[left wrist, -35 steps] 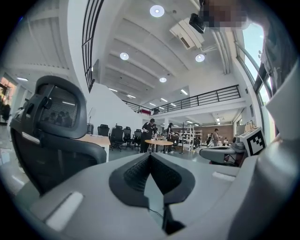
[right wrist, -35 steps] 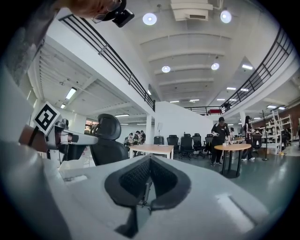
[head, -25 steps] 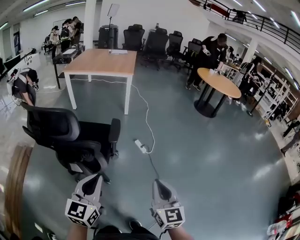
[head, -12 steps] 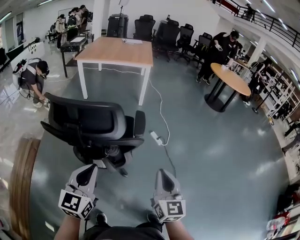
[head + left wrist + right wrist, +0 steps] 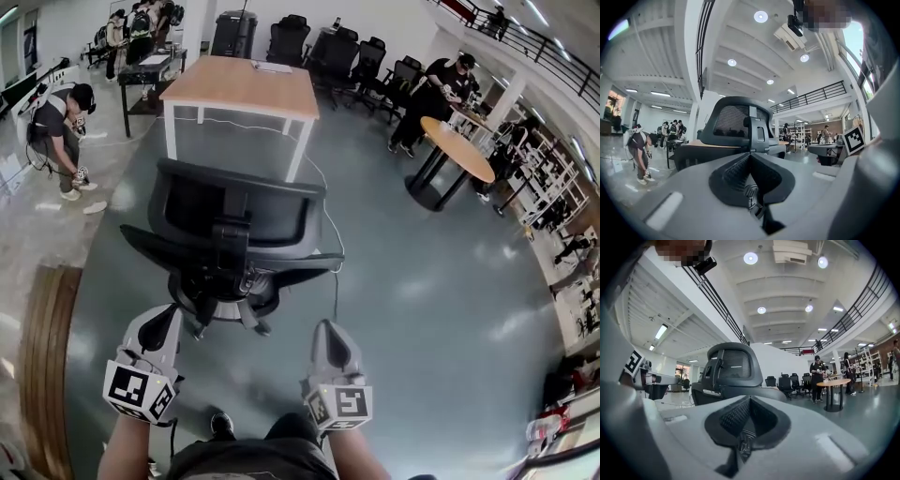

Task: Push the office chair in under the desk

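Observation:
A black office chair [image 5: 234, 230] stands on the grey floor with its mesh back toward me, between me and the wooden desk [image 5: 246, 82] with white legs. The chair is apart from the desk, not under it. My left gripper [image 5: 170, 315] is shut and empty, just short of the chair's left side. My right gripper [image 5: 328, 330] is also shut and empty, a little to the right of the chair's base. In the left gripper view the chair back [image 5: 740, 123] fills the middle above the gripper [image 5: 751, 158]. From the right gripper [image 5: 749, 401] the chair [image 5: 732, 365] shows slightly left.
A white cable [image 5: 334, 255] runs on the floor from the desk past the chair. A round wooden table [image 5: 457, 150] with a person [image 5: 441, 86] stands right. Another person [image 5: 58, 131] crouches left. Several black chairs [image 5: 328, 52] line the back wall.
I have come closer to the chair, which has shifted from the left to the middle of the head view with its back now facing me. Both grippers stay shut.

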